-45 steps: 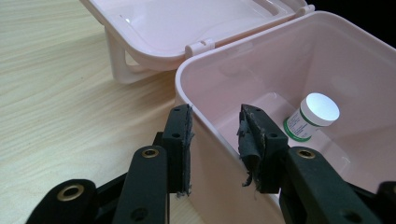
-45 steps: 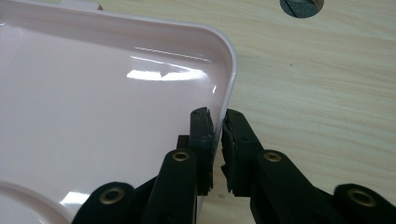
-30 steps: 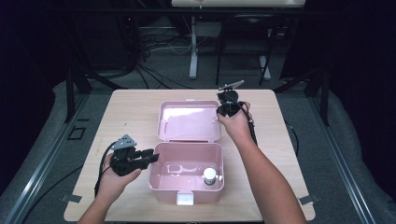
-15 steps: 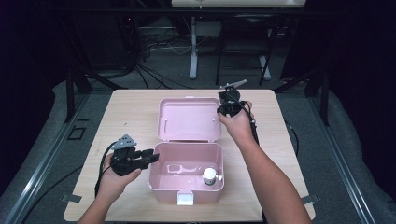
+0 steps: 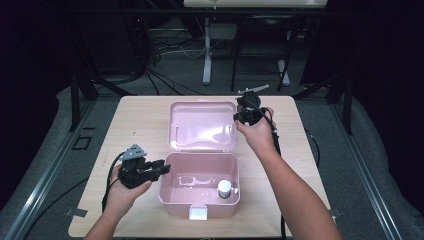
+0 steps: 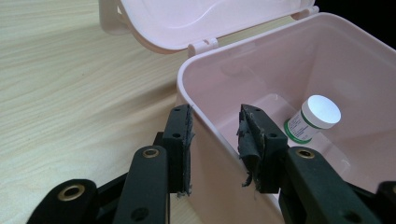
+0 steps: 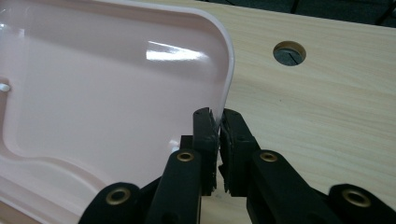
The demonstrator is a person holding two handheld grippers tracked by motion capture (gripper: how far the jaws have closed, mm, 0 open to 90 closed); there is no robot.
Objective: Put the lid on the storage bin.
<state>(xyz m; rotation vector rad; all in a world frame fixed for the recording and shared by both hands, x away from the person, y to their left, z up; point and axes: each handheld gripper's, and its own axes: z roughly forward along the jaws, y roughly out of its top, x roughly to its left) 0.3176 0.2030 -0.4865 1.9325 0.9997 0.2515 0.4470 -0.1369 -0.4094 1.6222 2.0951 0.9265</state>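
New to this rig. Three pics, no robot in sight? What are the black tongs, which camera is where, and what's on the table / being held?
No robot here: a person holds hand-held tongs, one in each hand, at a wooden table.

The high view looks down from above the person's side. The other two pictures come from cameras riding on each tool, looking along its black jaws.

On the table sits an open pink box with its lid swung back. Inside stands a small white-capped bottle.

The left tongs are open, straddling the box's left wall, one jaw outside and one inside. The right tongs are shut on the lid's right edge, pinching the rim.

Presumably one hand steadies the box while the other handles the lid.
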